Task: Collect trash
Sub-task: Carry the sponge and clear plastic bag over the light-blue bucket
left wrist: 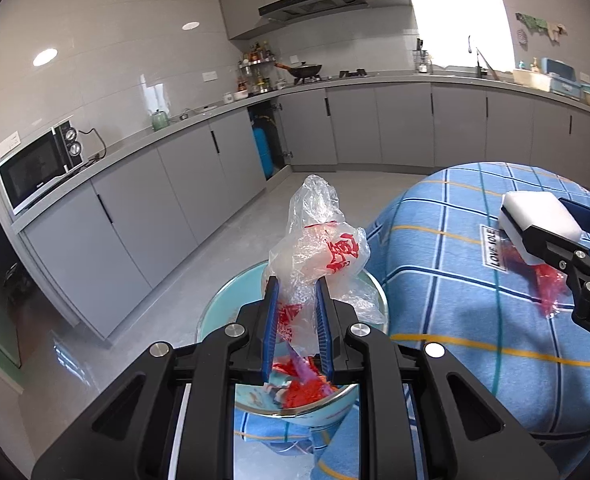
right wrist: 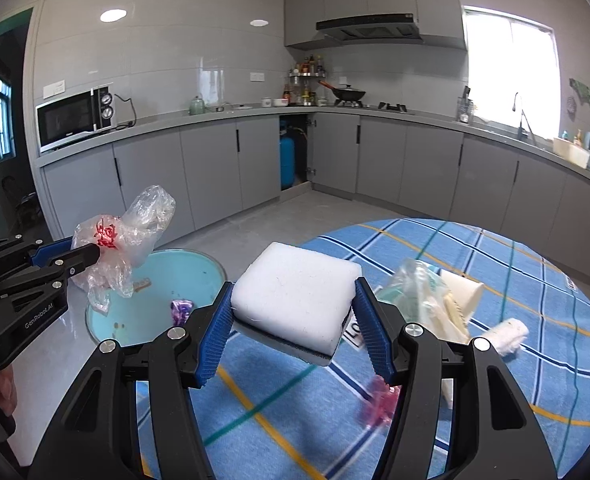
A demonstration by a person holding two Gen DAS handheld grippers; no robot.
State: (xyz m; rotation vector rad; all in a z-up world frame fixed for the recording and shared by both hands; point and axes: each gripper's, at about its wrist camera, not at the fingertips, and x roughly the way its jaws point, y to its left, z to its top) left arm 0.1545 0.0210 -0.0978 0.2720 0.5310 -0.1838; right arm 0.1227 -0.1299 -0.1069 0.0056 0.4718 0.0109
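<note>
Plastic bag, clear and crumpled with red printing, is pinched between the blue fingers of my left tongs, and it stands up above a pale blue bin that sits beside the table; from the right-hand camera the same bag hangs off the tip of those tongs over the bin's open mouth. Scraps of red and purple wrapper lie inside the bin under my left fingers. My right tongs are pressed onto a white sponge block, gripping it from both sides, held just above the tablecloth. That cloth is blue with yellow, white and dark stripes. On it, past the sponge, lie a bundle of clear wrapping touching a cream paper cup tipped on its side, with a wad of white tissue near them, and a pink wrapper close to my right finger. Around us is a kitchen with grey cabinets, a microwave on the counter, a wok on the stove under a range hood, a blue gas cylinder in an open cupboard, and a bright window.
</note>
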